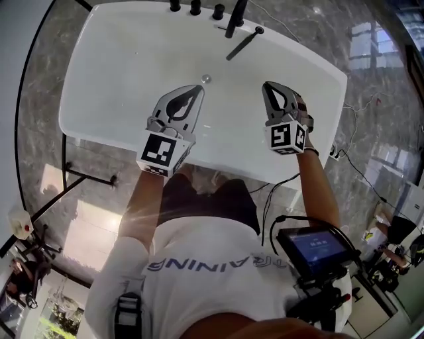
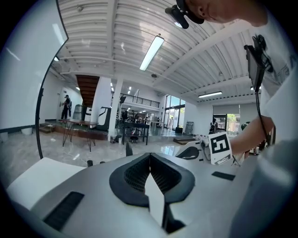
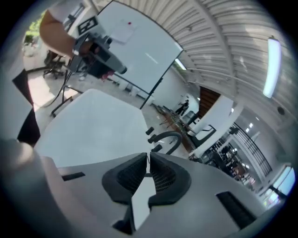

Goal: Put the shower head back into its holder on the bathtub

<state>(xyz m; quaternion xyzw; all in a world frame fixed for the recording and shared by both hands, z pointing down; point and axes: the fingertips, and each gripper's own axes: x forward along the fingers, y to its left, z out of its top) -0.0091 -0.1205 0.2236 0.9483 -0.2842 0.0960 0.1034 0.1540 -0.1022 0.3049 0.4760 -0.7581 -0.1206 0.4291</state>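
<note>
Below me is the white bathtub (image 1: 99,99). The black shower head (image 1: 242,44) lies slanted by the far rim, apart from both grippers, near the black faucet (image 1: 236,16) and knobs (image 1: 195,7). I cannot make out its holder. My left gripper (image 1: 199,87) hovers over the tub's middle, jaws shut with nothing between them (image 2: 150,155). My right gripper (image 1: 266,85) hovers to its right, also shut and empty (image 3: 148,155). The right gripper view shows the curved faucet (image 3: 168,137) and knobs (image 3: 150,131) ahead across the tub.
A small silver drain (image 1: 206,79) sits in the tub floor between the grippers. A black metal frame (image 1: 86,175) stands on the marble floor at left. Cables (image 1: 351,165) trail over the floor at right. A screen device (image 1: 317,246) hangs at the person's waist.
</note>
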